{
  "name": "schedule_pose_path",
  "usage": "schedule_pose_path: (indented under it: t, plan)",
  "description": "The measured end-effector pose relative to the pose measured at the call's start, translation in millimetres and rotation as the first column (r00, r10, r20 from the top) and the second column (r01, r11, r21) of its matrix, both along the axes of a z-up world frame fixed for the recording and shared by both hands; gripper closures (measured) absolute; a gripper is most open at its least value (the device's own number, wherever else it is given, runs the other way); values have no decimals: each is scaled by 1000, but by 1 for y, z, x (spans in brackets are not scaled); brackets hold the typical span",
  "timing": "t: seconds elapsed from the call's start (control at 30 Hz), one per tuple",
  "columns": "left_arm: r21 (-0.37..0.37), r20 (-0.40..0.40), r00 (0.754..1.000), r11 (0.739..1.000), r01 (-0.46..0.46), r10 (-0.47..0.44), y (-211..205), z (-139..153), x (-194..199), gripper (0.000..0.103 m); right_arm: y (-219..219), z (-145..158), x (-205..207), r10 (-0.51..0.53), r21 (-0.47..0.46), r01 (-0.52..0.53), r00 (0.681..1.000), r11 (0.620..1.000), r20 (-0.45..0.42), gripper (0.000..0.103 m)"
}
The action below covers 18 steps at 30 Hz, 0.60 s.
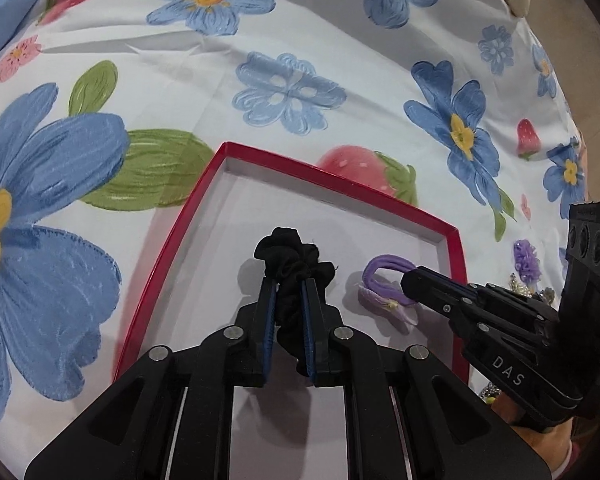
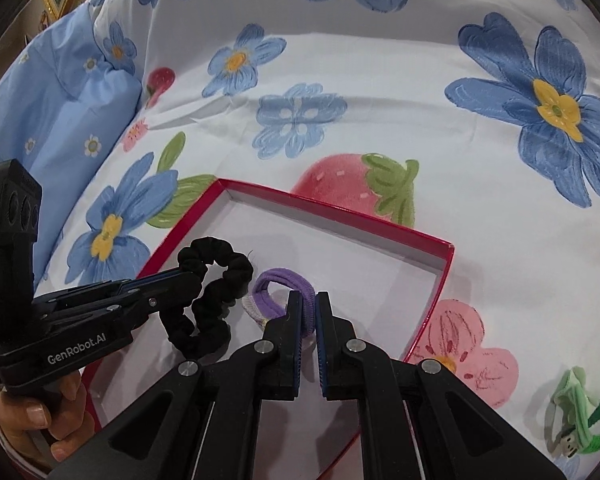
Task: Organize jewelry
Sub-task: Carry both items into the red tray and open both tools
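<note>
White bedsheet (image 1: 340, 40) printed with big blue flowers, strawberries and green leaves covers the whole surface; a light blue pillow (image 2: 60, 112) sits at the far left in my right wrist view. On the sheet lies a shallow red box (image 1: 332, 182) with a white inside, open top.

My left gripper (image 1: 291, 284) is clamped on a black scrunchie (image 1: 292, 256), fingers nearly together with the fabric bunched between the blue pads. The scrunchie hangs over the inside of the box, left of centre; whether it touches the box floor I cannot tell. From the right wrist view it shows as a loop dangling from the left gripper's tip (image 2: 188, 276).

My right gripper (image 2: 309, 304) is clamped on a purple hair tie (image 2: 284, 280) with a pale lilac flower decoration; jaws almost closed on the band. It is also over the box interior, just beside the scrunchie on its right, not touching it. The flower part (image 1: 384, 300) looks low against the white floor, contact unclear.

Outside the box, right side: a green hair accessory (image 2: 580, 420) on the sheet, and a purple fuzzy piece (image 1: 526, 260) near the box's right wall. My hand (image 2: 40, 420) shows under the left gripper's handle.
</note>
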<state>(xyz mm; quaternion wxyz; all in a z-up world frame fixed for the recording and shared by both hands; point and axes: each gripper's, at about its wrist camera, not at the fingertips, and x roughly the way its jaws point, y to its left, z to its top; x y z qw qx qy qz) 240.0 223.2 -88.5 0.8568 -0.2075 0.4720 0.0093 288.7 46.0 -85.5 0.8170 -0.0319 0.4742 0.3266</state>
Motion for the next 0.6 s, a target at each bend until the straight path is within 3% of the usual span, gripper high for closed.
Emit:
schedule_pose_path:
  t: [0.13,0.23,0.37,0.43,0.6]
  plan:
    - [16,-25,1000,1000,-11,12,2,-7,0,91,3,-6,2,5,-23,-6,1000,1000,-6,94]
    - [24,-29,999,999,-23,23,4,-7,-1,84,3,-8,2,7,-26,-8,1000,1000,-10,93]
    - [51,-27,999,998,-38,39,4,-3,-2,55,0,-7,4,2,-11,-2,1000,1000,-19,90]
    - [57,-19,999,997,-43,44,5,1,-5,55,-2,-6,5,-1,3,1,1000,1000,-27,81]
    - [46,0,998,997,-64,64,9,12,-14,54,-6,3,0,-7,27,8,1000,1000,-18,75]
